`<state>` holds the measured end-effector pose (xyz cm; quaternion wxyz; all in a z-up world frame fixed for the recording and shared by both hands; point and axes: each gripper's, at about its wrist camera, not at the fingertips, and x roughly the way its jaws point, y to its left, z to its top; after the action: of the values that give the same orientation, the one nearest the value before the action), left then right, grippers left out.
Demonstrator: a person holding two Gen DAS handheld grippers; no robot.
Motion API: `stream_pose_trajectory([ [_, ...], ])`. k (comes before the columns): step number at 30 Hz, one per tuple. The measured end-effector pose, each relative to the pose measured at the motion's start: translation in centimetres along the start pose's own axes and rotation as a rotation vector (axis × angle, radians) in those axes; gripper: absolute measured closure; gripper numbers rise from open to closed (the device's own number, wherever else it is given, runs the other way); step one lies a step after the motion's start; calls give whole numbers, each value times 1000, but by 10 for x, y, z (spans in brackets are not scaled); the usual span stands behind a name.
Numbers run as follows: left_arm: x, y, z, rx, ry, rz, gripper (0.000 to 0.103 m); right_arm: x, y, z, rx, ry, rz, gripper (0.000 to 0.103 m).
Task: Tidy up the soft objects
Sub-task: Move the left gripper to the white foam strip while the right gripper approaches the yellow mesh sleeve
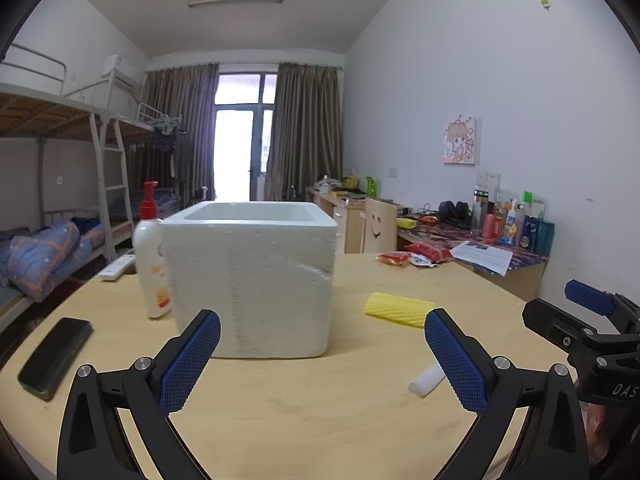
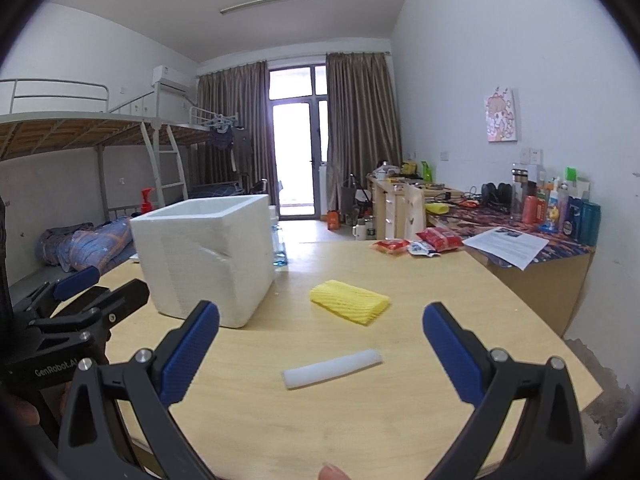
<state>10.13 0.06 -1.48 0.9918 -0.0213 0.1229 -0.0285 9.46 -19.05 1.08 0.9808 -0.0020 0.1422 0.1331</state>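
Observation:
A white foam box (image 1: 250, 276) (image 2: 206, 258) stands open-topped on the wooden table (image 1: 300, 412) (image 2: 360, 412). To its right lies a yellow ribbed foam pad (image 1: 400, 309) (image 2: 350, 302). A white foam strip (image 2: 332, 369) (image 1: 427, 379) lies nearer, partly hidden by a finger in the left wrist view. My left gripper (image 1: 322, 346) is open in front of the box, holding nothing. My right gripper (image 2: 320, 340) is open above the white strip, also holding nothing. Each gripper shows at the edge of the other's view.
A lotion bottle with a red pump (image 1: 151, 256) stands left of the box, and a black case (image 1: 56, 356) lies at the table's left edge. Red snack packets (image 2: 416, 244) sit at the far side. A cluttered desk (image 2: 520, 236) runs along the right wall; bunk beds (image 1: 52, 200) stand left.

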Motion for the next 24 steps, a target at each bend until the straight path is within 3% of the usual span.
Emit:
stream_pose_trajectory([
  [11, 32, -35, 4, 69, 61, -102, 1, 8, -33, -1, 23, 21, -56, 0],
  [24, 82, -72, -5, 171, 259, -242, 1, 38, -67, 0, 17, 116, -6, 0],
])
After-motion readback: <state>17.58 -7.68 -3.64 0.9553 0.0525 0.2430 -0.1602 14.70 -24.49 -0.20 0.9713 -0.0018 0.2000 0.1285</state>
